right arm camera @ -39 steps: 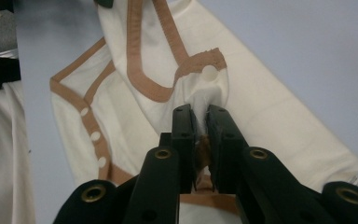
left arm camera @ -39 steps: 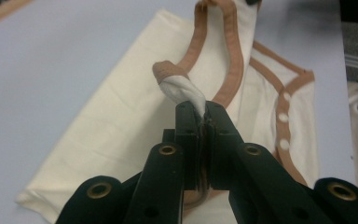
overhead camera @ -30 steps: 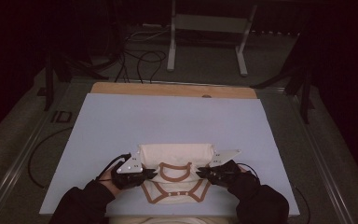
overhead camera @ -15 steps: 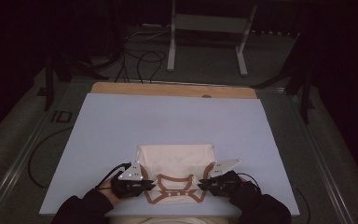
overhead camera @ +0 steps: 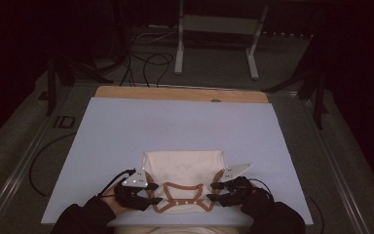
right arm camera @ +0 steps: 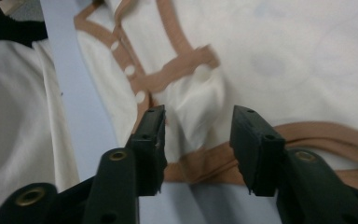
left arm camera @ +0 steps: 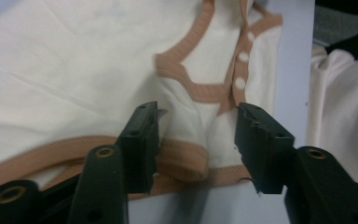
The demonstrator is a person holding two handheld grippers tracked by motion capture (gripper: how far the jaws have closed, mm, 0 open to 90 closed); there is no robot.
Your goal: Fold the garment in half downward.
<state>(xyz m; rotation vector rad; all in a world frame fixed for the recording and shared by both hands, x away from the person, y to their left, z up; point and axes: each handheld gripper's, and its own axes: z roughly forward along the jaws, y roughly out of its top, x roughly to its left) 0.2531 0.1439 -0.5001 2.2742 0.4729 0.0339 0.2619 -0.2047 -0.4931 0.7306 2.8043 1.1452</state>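
A: High view: your cream cotton baby bodysuit with tan ribbed trim lies flat at the near middle of the pale blue table mat, snap-button end toward you. Where are your grippers?

B: Left gripper sits at the garment's near left corner, right gripper at its near right corner. Both lie low on the mat and point inward at each other.

A: Jaw state, left?

B: Left gripper view: your jaws have just been opening and now stand about half apart. A folded loop of the tan trim and a bit of cream cloth lie in the gap. The pads don't press on any of it.

A: Right?

B: Same in the right gripper view. Jaws have just been opening, about half apart. A puckered fold of cream cloth and a tan band lie between them, untouched by the pads. The row of white snap buttons runs just left of the fold.

A: Anything else near?

B: White cloth hangs past the mat's near edge, beside the garment.
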